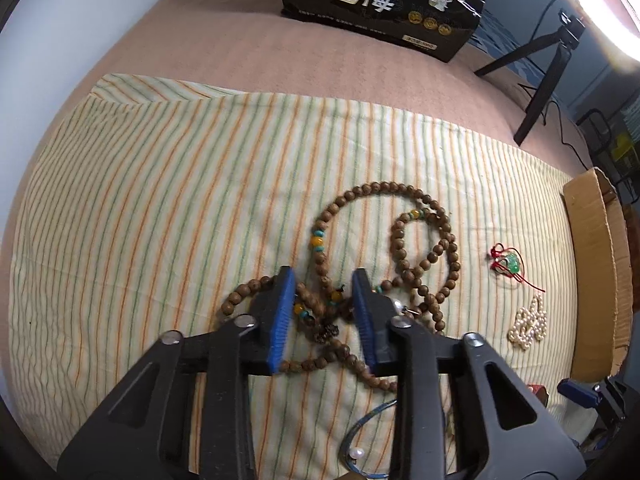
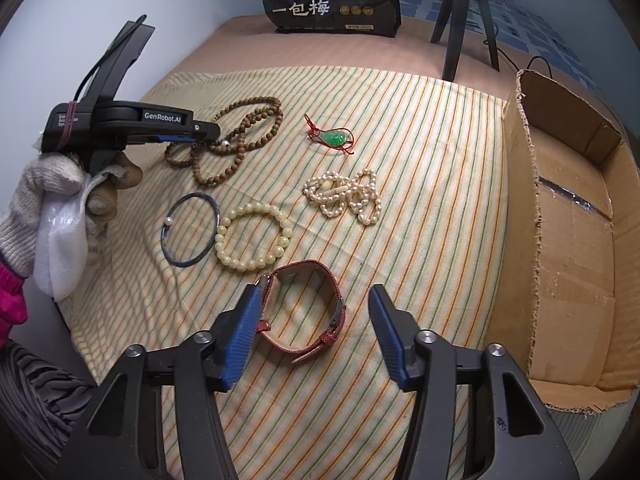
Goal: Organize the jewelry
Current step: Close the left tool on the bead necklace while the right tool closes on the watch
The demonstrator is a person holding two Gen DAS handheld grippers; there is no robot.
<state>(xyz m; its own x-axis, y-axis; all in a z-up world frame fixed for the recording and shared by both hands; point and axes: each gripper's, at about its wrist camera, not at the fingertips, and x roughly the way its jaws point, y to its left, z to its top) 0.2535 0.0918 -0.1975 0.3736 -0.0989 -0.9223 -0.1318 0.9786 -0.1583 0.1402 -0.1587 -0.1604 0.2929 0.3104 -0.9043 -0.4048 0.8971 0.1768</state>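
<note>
Our left gripper (image 1: 324,300) straddles the wooden bead necklace (image 1: 384,232), not yet clenched; our right gripper (image 2: 316,320), released, brackets the red watch (image 2: 304,312)

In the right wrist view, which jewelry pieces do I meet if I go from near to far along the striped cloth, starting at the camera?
Red-strap watch → cream bead bracelet → white pearl necklace → green pendant on red cord → brown wooden bead necklace. The dark bangle lies level with the cream bracelet, so I leave it out.
</note>
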